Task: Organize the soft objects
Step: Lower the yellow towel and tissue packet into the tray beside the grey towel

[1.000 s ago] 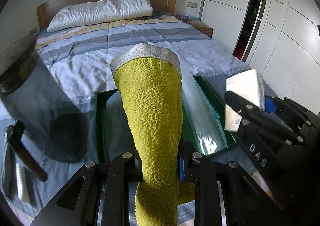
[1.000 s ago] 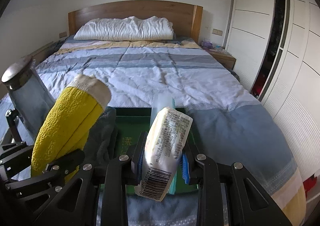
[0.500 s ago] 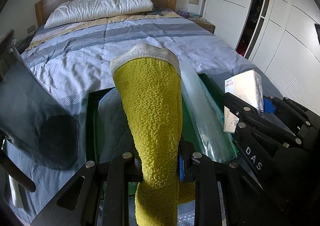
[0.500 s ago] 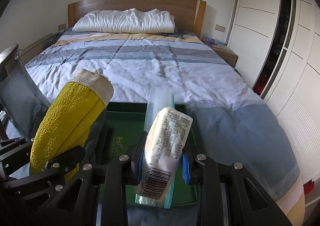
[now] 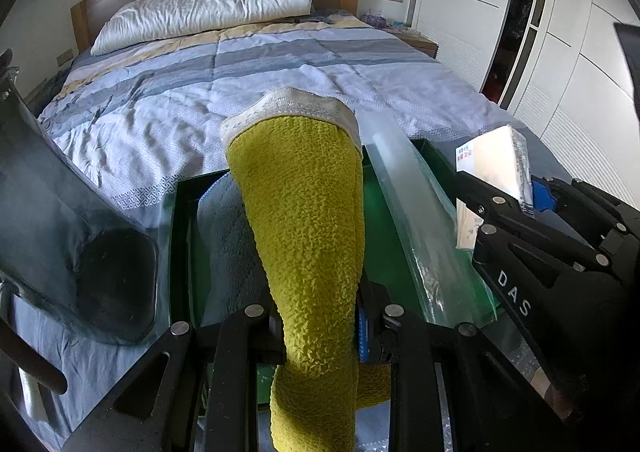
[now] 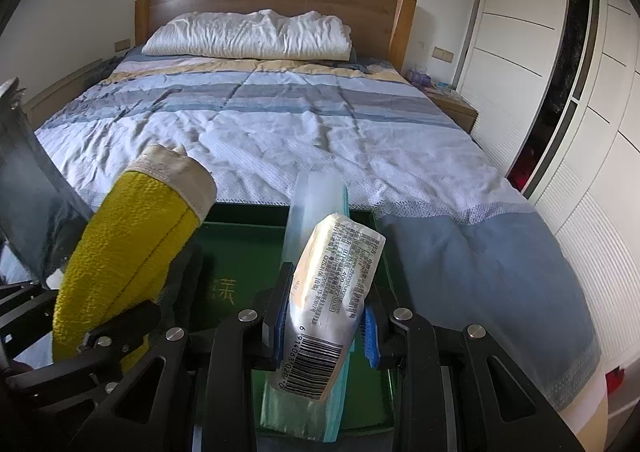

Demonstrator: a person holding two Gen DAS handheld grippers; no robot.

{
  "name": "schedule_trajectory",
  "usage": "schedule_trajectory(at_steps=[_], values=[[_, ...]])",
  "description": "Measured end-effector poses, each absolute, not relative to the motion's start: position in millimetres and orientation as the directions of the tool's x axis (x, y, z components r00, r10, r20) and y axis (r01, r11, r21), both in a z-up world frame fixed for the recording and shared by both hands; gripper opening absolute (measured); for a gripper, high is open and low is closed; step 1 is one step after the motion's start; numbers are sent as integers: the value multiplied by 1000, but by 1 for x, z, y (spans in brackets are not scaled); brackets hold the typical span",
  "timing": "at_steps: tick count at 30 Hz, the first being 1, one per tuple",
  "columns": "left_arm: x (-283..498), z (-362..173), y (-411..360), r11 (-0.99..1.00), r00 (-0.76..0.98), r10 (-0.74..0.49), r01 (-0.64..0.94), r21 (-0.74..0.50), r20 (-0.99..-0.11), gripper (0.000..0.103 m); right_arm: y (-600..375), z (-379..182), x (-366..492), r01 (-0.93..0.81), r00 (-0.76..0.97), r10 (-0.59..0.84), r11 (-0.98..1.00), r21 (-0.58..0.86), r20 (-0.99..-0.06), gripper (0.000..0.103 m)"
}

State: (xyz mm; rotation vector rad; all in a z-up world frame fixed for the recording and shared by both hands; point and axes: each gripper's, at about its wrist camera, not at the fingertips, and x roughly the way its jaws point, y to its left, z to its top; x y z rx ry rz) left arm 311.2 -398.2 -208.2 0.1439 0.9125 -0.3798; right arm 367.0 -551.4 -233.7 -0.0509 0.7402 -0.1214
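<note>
The sorting looks partway done; a grey towel (image 5: 228,236) and a clear plastic packet (image 5: 416,228) already lie in the green tray (image 6: 244,248) on the bed (image 6: 280,131), while two items are not yet set down; the left claw (image 5: 320,328) is clamped on a yellow towel (image 5: 308,211), nubbly, rolled, pale-hemmed, above the tray; the right claw (image 6: 326,326) grips a crinkled tissue pack (image 6: 336,284) over the tray's right side.

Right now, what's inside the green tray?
In the green tray lie a grey cloth and a clear plastic pack. The yellow cloth covers the middle.
</note>
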Motion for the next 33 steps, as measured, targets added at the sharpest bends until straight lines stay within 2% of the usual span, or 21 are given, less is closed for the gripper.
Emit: schedule_trajectory(at_steps=[20, 33], values=[[318, -213, -401, 919, 528, -283, 388, -69, -801, 20, -552, -245, 382, 47, 707, -99, 995, -94, -700, 28], [319, -222, -412, 911, 498, -301, 402, -91, -813, 20, -560, -248, 386, 67, 700, -134, 990, -122, -702, 28]])
